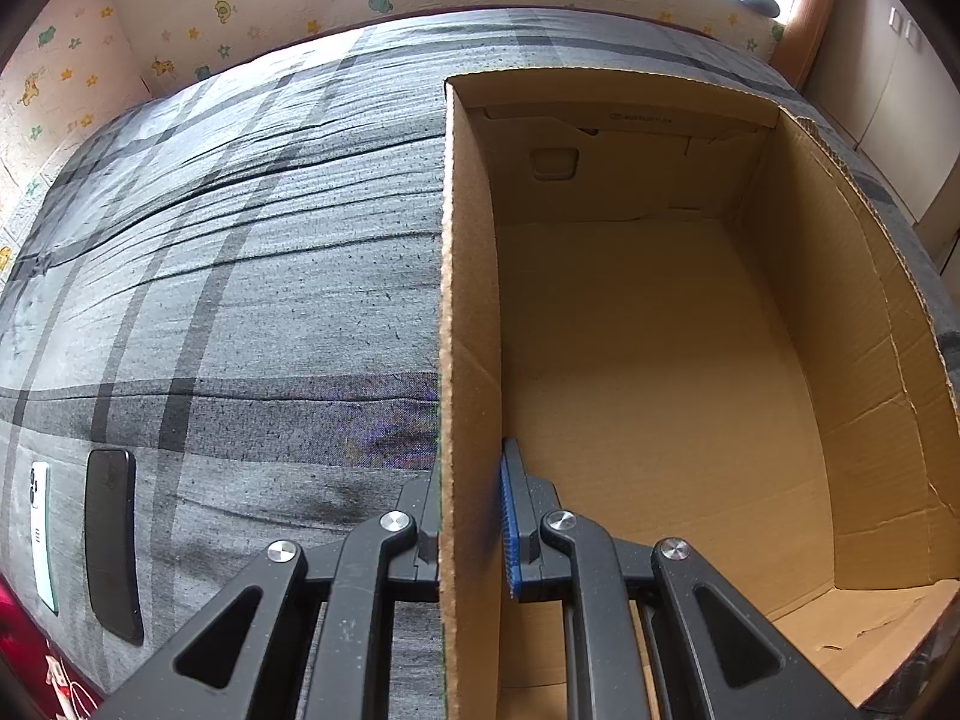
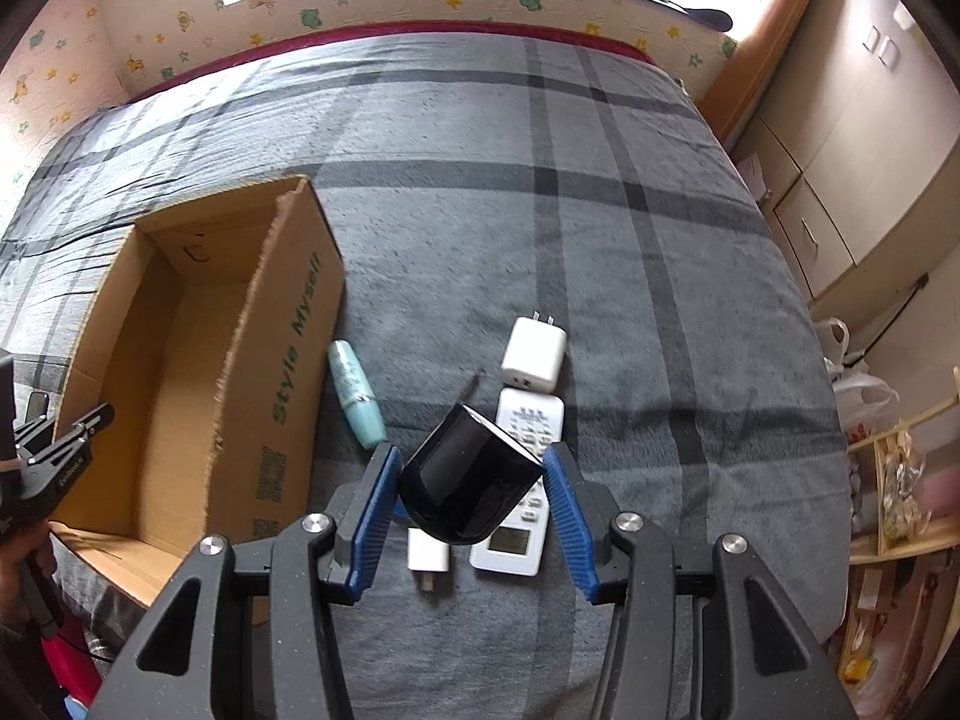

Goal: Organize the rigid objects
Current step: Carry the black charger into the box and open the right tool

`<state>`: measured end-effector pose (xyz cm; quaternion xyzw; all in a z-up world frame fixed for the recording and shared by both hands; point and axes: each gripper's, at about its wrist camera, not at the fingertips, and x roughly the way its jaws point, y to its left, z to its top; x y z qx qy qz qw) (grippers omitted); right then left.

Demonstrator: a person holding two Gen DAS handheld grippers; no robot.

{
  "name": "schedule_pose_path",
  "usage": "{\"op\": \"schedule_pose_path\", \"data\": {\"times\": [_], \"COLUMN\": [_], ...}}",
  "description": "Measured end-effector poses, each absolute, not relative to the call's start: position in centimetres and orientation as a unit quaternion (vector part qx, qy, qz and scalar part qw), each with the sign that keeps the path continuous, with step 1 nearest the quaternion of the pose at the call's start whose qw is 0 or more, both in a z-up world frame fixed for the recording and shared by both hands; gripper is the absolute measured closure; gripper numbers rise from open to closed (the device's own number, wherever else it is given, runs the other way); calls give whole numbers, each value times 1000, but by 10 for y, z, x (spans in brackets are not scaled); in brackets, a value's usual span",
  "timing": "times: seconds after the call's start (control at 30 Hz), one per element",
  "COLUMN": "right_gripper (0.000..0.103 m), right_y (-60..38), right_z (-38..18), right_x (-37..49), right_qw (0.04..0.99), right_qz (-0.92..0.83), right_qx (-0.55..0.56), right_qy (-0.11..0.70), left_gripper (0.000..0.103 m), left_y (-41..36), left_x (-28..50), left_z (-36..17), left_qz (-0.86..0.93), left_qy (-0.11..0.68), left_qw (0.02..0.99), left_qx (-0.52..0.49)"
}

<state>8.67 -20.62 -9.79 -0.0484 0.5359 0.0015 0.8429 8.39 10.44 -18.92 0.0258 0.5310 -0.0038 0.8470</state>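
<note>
Between the blue pads of the right gripper [image 2: 474, 504], a black charger block [image 2: 465, 483] is being held tilted, lifted clear of the white remote [image 2: 522, 480] and small white adapter [image 2: 427, 552] lying beneath it. Just ahead are sitting a white wall plug [image 2: 534, 354] and, leftward, a teal tube [image 2: 358, 393] beside the cardboard box [image 2: 300, 324]. The left gripper [image 1: 471, 510] is clamping the box wall [image 1: 468, 300], probably steadying it. Only its camera is showing the bare box floor and two phones [image 1: 108, 540] far left.

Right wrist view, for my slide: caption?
Right gripper holds a black charger over the bed, beside the cardboard box.
</note>
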Motion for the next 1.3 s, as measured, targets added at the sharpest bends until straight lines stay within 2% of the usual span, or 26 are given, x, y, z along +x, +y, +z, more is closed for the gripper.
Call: {"op": "schedule_pose_path", "data": {"times": [0.63,1.3], "right_gripper": [50,50], "right_y": [-108,-19], "right_z": [-84,-135], "right_x": [113,146], "right_qw": [847,809], "right_qz": [78,148], "right_qx": [-91,-102], "right_qy": [518,560], "left_gripper": [90,89], "left_y": [107,107], "left_x": [86,86], "left_z": [-188,-190], "left_qz": [-9,-9], "left_qy": [532,532], "left_qw": [846,847], "left_qx": [23,22]}}
